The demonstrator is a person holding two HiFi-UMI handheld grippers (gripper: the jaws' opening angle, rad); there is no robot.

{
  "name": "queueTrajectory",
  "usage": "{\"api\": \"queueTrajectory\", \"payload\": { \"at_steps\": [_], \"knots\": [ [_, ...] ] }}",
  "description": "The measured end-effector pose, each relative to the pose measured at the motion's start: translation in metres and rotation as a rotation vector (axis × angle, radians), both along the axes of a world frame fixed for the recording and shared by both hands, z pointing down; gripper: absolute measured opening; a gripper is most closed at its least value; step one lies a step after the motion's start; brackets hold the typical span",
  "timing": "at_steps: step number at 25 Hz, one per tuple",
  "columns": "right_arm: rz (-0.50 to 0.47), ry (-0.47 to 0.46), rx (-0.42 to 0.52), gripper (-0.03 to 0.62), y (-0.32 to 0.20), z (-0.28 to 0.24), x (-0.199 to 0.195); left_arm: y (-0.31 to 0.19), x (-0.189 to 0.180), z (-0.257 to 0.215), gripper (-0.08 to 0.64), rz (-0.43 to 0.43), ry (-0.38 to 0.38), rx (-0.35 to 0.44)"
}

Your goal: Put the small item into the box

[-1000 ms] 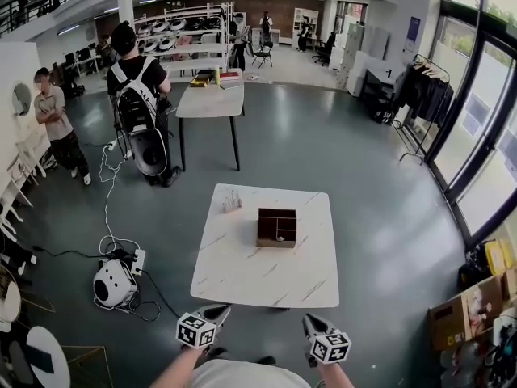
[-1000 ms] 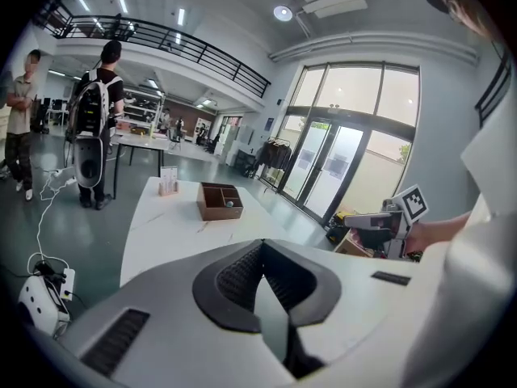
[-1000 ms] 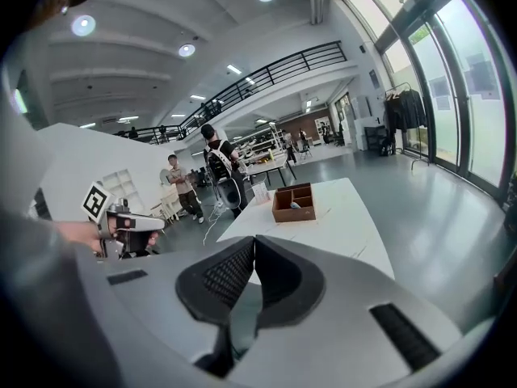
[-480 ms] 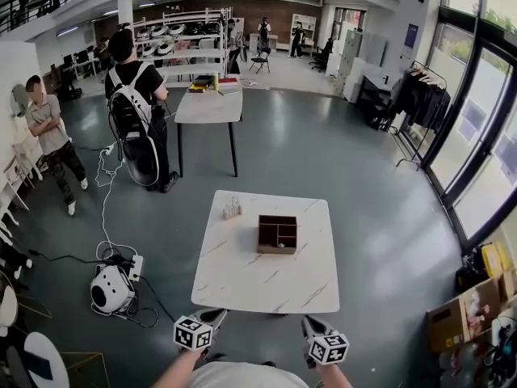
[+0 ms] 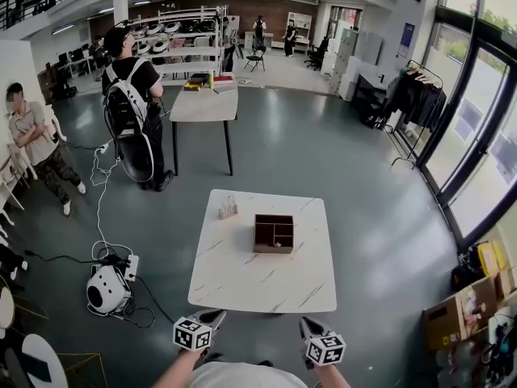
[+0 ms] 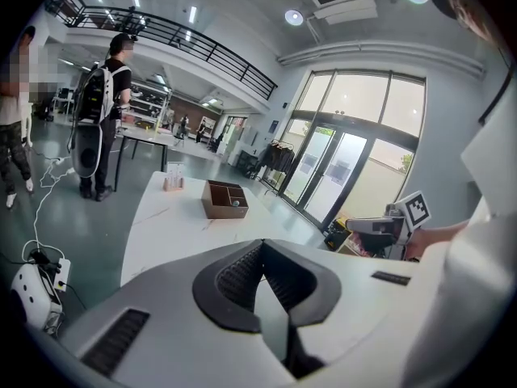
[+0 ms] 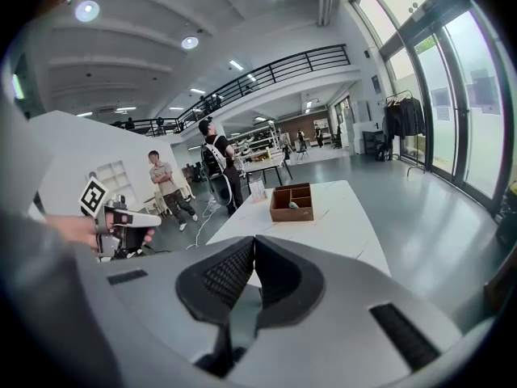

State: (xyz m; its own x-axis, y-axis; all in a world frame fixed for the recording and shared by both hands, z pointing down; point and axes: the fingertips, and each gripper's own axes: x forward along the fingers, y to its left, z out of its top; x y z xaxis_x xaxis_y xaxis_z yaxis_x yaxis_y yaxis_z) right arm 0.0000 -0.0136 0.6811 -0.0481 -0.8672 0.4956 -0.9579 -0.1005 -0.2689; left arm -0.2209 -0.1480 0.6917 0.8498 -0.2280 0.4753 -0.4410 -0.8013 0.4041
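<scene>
A brown wooden box [image 5: 274,234] with several compartments stands on the white marble table [image 5: 242,285]; it also shows in the left gripper view [image 6: 224,200] and the right gripper view [image 7: 292,203]. A small pale item [image 5: 277,244] lies in one of its near compartments. My left gripper [image 5: 216,317] and right gripper [image 5: 306,324] hover side by side in front of the table's near edge, well short of the box. Both are shut with nothing between the jaws, as the left gripper [image 6: 260,246] and the right gripper [image 7: 254,241] show in their own views.
A small rack of clear vials [image 5: 229,208] stands on the table left of the box. On the floor at the left lie a white round device [image 5: 105,288] and cables. A person with a backpack [image 5: 129,95] stands by a second table [image 5: 206,103]. Cardboard boxes [image 5: 460,314] sit at the right.
Both grippers and the things on the table have kept still. The head view has shifted slightly, and the person at the far left has stepped a little further left.
</scene>
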Motion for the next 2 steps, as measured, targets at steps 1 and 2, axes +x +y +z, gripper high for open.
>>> {"api": "queueTrajectory", "payload": {
  "at_steps": [1,2],
  "knots": [
    [0.000,0.002,-0.003,0.026,-0.0010,0.0007,0.0006,-0.0006,0.0007,0.0011,0.012,0.001,-0.002,-0.001],
    [0.001,0.004,-0.006,0.026,-0.0021,0.0015,0.0012,-0.0011,0.0013,0.0022,0.012,0.002,-0.003,-0.002]
  ]
}}
